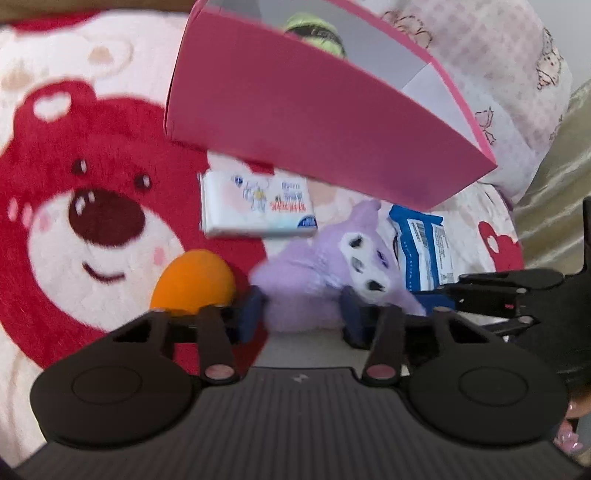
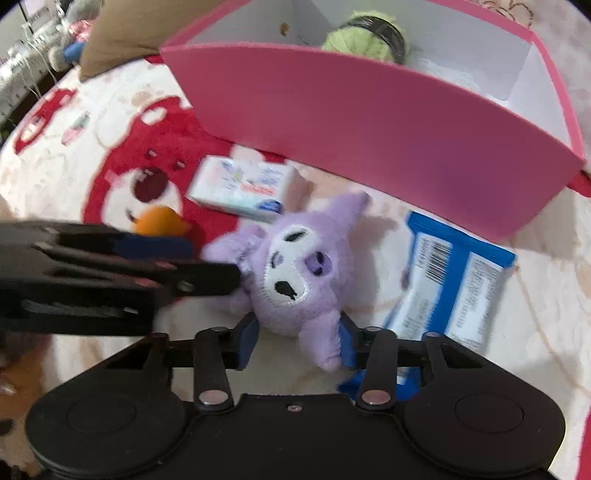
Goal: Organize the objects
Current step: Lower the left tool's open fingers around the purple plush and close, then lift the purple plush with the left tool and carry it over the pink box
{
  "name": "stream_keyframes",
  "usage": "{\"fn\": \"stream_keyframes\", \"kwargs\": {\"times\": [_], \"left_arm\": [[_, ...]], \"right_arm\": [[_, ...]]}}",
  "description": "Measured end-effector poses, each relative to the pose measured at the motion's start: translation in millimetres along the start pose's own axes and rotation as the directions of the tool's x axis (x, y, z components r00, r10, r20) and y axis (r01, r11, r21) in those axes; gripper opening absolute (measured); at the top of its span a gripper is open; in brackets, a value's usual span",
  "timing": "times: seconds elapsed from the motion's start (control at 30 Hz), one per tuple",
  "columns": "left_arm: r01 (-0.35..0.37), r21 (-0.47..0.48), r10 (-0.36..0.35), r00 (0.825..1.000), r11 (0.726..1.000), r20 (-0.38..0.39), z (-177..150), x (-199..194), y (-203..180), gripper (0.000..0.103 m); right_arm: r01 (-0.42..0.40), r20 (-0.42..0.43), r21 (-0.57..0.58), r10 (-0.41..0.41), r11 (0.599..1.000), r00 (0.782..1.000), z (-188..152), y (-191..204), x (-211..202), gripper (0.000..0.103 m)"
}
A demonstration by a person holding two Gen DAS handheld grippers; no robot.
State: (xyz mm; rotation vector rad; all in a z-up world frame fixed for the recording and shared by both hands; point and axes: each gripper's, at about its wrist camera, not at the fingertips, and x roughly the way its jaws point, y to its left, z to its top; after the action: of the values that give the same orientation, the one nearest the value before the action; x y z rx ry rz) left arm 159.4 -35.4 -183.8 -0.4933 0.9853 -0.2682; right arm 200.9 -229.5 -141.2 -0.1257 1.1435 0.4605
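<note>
The purple plush toy (image 2: pixel 295 273) lies on its back on the bear-print blanket (image 1: pixel 74 229), just in front of the pink box (image 2: pixel 369 125). It is soft lilac fur with a white face patch, black stitched eyes and mouth, a violet oval on one cheek, pointed ears and stubby limbs.

My right gripper (image 2: pixel 299 341) stands wide open with its blue pads either side of the toy's lower body; one limb touches the pad on the right, but the jaws are not closed on anything. My left gripper (image 1: pixel 304 314) is also spread open, its pads flanking the toy's fuzzy body from the other side, with no grip that I can see.

Relative to the toy: an orange ball (image 1: pixel 194 282) sits to its left, a white tissue pack (image 1: pixel 256 205) lies between it and the box, and a blue-and-white packet (image 2: pixel 454 284) lies to its right. Inside the box I see a green yarn ball (image 2: pixel 364 35) with a black band.
</note>
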Motion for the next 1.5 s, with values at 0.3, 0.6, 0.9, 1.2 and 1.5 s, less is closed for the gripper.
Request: {"fn": "stream_keyframes", "kwargs": {"times": [0.3,0.6,0.9,1.2,1.5], "left_arm": [[0.015,-0.067,-0.016,1.0,0.998,-0.011,1,2,9,0.034],[0.08,-0.193,-0.091,0.995,0.978,-0.05,-2,4,23,0.037],[0.05,-0.082,-0.049,0.999,0.995,0.01,-5,4,10,0.044],[0.029,-0.055,-0.026,0.998,0.998,0.05,-3,10,6,0.047],[0.039,0.002,-0.039,0.997,0.999,0.066,-6,10,-2,0.044]], "right_arm": [[0.05,-0.032,0.03,-0.049,0.998,0.998,0,0,10,0.061],[0.11,0.02,-0.135,-0.108,0.985,0.994,-1,20,5,0.061],[0.063,0.029,-0.039,-0.062,0.997,0.998,8,1,7,0.049],[0.048,0.013,0.005,-0.048,0.999,0.999,9,-3,16,0.049],[0.077,0.045,-0.036,-0.076,0.996,0.996,3,6,13,0.048]]}}
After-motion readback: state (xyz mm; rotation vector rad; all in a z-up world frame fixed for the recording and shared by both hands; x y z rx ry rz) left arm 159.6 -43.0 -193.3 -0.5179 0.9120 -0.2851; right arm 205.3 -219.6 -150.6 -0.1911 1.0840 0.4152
